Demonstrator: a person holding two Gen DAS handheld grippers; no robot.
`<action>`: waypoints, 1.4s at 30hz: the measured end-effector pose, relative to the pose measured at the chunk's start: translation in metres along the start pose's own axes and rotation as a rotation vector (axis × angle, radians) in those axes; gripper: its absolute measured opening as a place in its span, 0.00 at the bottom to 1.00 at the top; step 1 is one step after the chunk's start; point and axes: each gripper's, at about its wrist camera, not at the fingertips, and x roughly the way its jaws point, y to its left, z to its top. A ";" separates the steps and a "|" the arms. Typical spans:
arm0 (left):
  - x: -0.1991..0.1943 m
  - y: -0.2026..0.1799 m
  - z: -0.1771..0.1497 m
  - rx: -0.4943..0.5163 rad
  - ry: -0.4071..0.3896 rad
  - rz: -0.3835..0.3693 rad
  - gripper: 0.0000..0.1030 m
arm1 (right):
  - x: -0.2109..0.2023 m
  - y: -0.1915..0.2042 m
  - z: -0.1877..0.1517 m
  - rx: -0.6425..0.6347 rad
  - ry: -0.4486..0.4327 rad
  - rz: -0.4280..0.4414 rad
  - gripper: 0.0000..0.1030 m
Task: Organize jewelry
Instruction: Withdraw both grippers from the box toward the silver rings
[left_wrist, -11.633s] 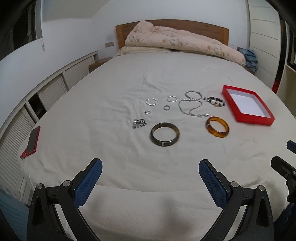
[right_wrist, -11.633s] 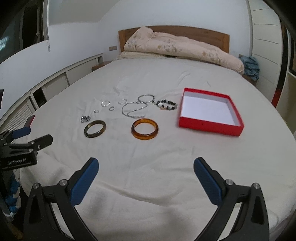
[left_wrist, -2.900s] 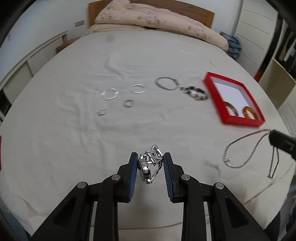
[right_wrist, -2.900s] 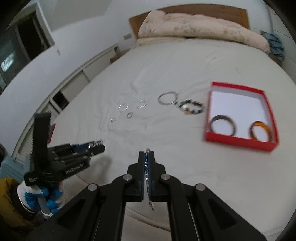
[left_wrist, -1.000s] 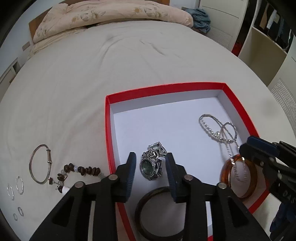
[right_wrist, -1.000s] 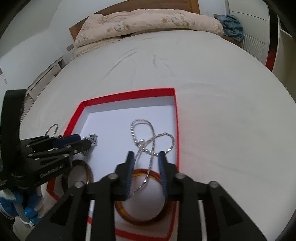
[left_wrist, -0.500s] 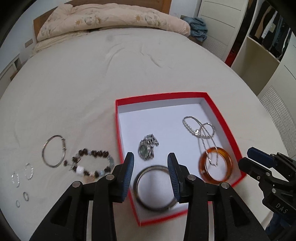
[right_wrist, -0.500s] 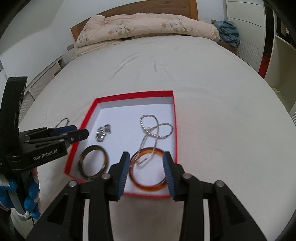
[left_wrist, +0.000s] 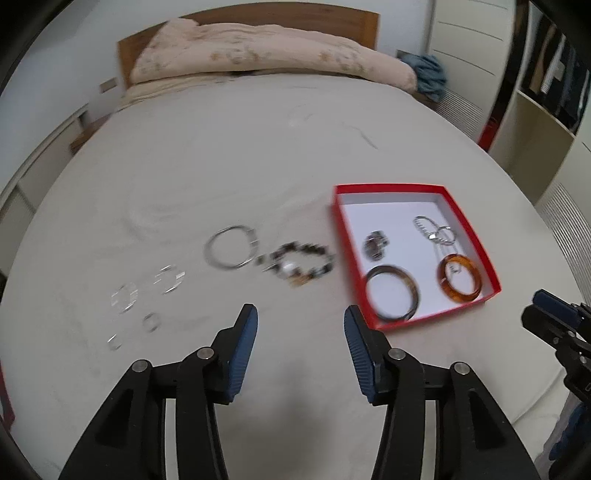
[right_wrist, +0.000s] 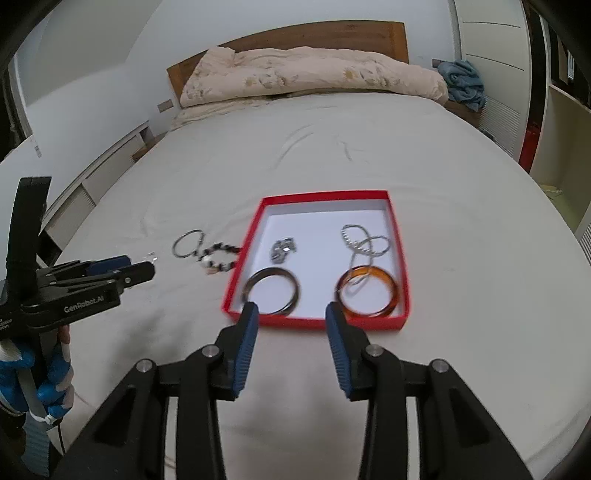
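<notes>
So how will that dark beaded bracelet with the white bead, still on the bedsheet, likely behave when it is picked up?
The dark beaded bracelet with the white bead lies in an uneven loop, so it probably sags floppily from one grip point. Its rounded beads may slip between flat pads. The soft white bedsheet makes scooping under it awkward.

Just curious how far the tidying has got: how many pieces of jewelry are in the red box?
4: dark bangle near-left, amber bangle near-right, silver chain trailing onto the amber one, watch behind the dark bangle. Nothing seems hidden.
</notes>
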 end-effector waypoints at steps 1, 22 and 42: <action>-0.006 0.007 -0.005 -0.009 -0.004 0.012 0.49 | -0.003 0.005 -0.002 -0.003 -0.001 0.004 0.41; -0.070 0.158 -0.109 -0.209 -0.043 0.160 0.52 | -0.017 0.122 -0.046 -0.119 -0.008 0.056 0.42; 0.025 0.219 -0.094 -0.234 0.018 0.099 0.44 | 0.123 0.194 -0.033 -0.249 0.109 0.201 0.42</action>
